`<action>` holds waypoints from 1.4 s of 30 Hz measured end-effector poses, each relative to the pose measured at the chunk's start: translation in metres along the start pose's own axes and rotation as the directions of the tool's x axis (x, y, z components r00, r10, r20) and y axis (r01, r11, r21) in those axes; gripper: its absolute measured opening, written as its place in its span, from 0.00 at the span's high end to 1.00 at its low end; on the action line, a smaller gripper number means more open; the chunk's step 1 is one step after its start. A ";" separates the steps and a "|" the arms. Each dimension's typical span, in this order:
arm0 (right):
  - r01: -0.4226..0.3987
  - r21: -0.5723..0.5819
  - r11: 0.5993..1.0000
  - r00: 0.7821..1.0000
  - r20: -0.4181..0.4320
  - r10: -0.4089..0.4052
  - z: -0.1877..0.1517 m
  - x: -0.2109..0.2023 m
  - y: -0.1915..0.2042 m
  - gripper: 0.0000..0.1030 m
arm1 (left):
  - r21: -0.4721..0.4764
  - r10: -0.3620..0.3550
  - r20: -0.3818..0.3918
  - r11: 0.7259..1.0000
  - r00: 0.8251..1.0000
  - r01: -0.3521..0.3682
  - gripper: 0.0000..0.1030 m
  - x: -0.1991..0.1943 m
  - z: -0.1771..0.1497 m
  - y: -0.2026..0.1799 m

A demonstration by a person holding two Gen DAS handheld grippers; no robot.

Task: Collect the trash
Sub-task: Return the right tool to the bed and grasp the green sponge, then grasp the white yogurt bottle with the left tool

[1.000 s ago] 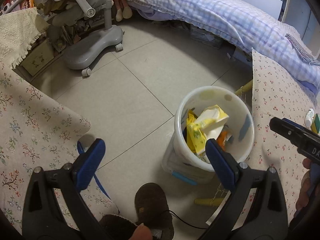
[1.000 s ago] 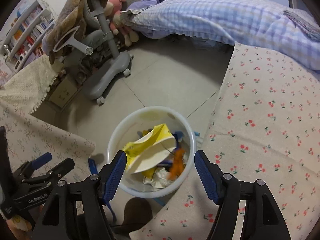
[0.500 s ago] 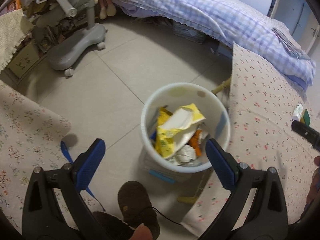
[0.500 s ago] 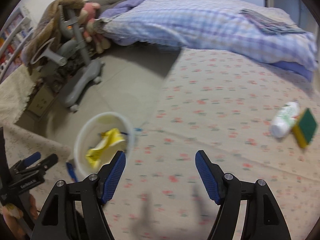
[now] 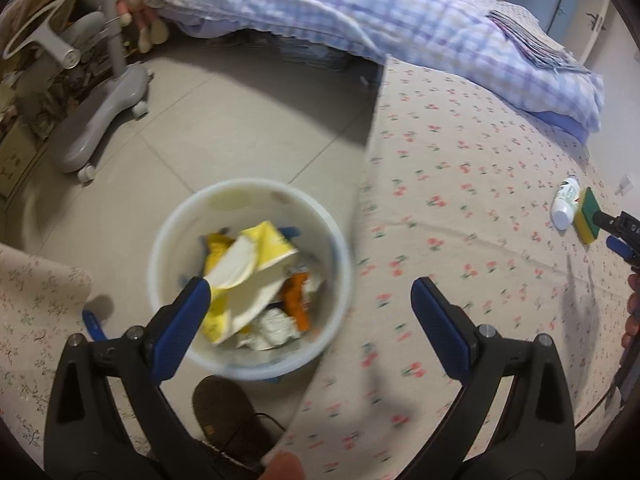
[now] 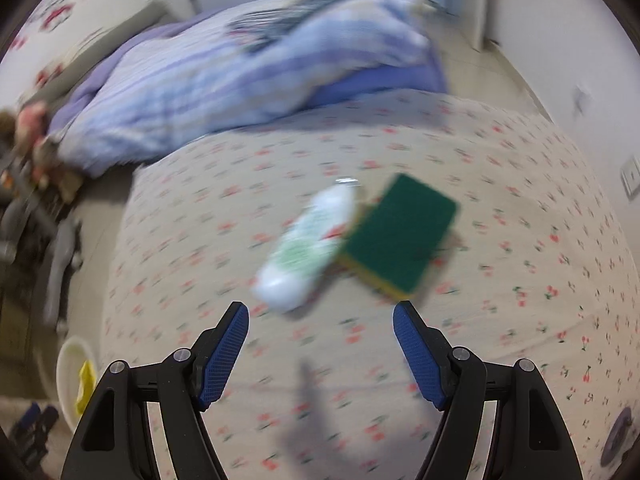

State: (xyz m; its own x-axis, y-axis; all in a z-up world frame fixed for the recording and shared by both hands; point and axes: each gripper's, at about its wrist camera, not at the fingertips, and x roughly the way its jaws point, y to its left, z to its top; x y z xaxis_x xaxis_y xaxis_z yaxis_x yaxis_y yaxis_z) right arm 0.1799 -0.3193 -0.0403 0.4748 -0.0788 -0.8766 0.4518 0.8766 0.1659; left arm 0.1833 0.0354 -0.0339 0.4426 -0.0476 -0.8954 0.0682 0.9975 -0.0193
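A white trash bin [image 5: 176, 216] on the floor holds yellow wrappers, crumpled paper and an orange scrap. My left gripper [image 5: 310, 292] hangs open over its right rim and the table's edge, nothing between its fingers. A small white bottle [image 6: 308, 248] lies on its side on the cherry-print tablecloth [image 6: 520, 264], touching a green and yellow sponge [image 6: 400, 232]. My right gripper [image 6: 320, 316] is open just short of both, holding nothing. In the left wrist view the bottle [image 5: 565, 202] and sponge [image 5: 588, 216] lie far right, next to the right gripper's tip.
A bed with a checked purple quilt [image 5: 360, 12] runs behind the table. A grey chair base [image 5: 100, 120] stands on the tiled floor at left. A floral cloth [image 5: 32, 304] covers a surface left of the bin. A brown slipper [image 5: 228, 412] is below the bin.
Both grippers swung right, away from the bin. The right one went from over the bin to just in front of the bottle and sponge, rolling as it went. The left one now straddles bin and table edge.
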 end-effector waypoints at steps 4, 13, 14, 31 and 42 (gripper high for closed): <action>0.009 0.077 0.997 1.000 -0.003 -0.009 0.012 0.014 -0.030 0.26 | 0.012 -0.008 0.005 1.000 1.000 0.008 0.03 0.007 0.011 -0.025; 0.023 0.143 0.989 1.000 -0.003 -0.023 0.027 0.050 -0.038 0.27 | 0.022 -0.055 -0.013 0.998 0.998 0.055 0.03 0.026 0.024 -0.078; 0.019 0.146 0.989 1.000 0.000 -0.019 0.028 0.054 -0.039 0.27 | 0.026 -0.058 -0.012 0.998 0.998 0.058 0.03 0.028 0.025 -0.083; -0.030 0.048 0.998 1.000 -0.005 0.030 0.019 0.003 -0.089 0.42 | 0.209 -0.202 -0.051 0.956 0.978 0.208 0.03 0.050 0.039 -0.194; -0.001 -0.023 1.000 0.999 -0.042 0.000 -0.005 -0.019 -0.132 0.41 | 0.280 -0.323 -0.150 0.893 0.935 0.353 0.29 0.083 0.047 -0.274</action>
State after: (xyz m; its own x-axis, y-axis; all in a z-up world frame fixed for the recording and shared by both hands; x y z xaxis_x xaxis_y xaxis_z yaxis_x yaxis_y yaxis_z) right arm 0.1075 -0.4308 -0.0472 0.4431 -0.0586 -0.8946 0.4334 0.8875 0.1565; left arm 0.2432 -0.2446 -0.0820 0.2576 -0.3586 -0.8972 0.4675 0.8589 -0.2091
